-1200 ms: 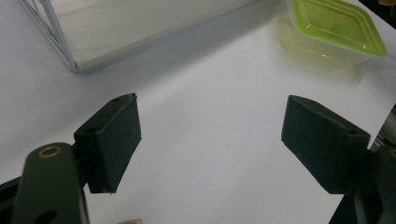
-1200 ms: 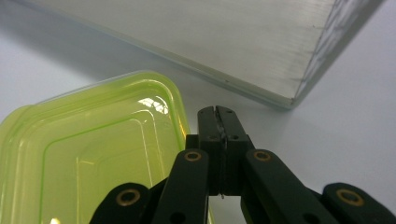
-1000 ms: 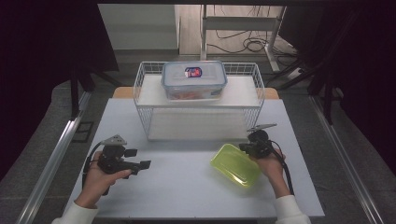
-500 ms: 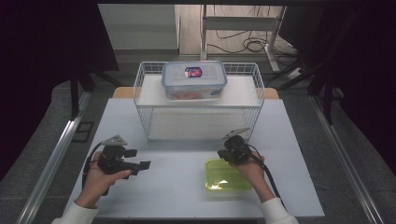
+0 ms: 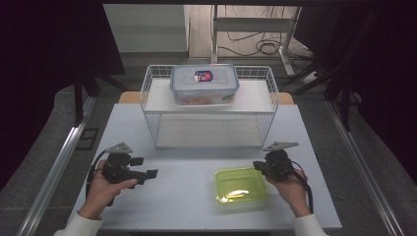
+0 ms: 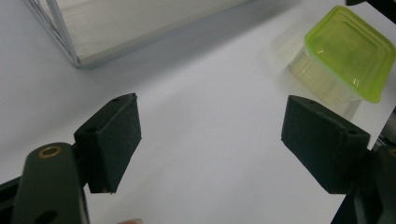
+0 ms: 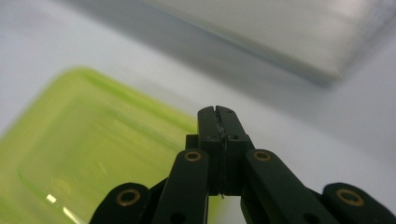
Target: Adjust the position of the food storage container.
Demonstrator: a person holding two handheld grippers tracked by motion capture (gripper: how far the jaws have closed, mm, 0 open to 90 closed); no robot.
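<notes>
Beside right gripper point(image 5: 259, 166), green-lidded container point(image 5: 240, 185)

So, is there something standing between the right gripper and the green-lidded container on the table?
Nothing visible does. The right gripper, jaws shut, sits right at the right edge of the green-lidded container, with bare table around it. The wire basket stands farther back, out of the way.

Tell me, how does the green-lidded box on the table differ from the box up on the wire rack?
The green-lidded box sits low on the white table, near the right gripper; the clear-lidded box stands on top of the wire rack. The first has a plain bright green lid; the second has a see-through lid with a sticker. The second looks larger and shows something orange inside. Both are lidded plastic boxes with rounded corners.
</notes>
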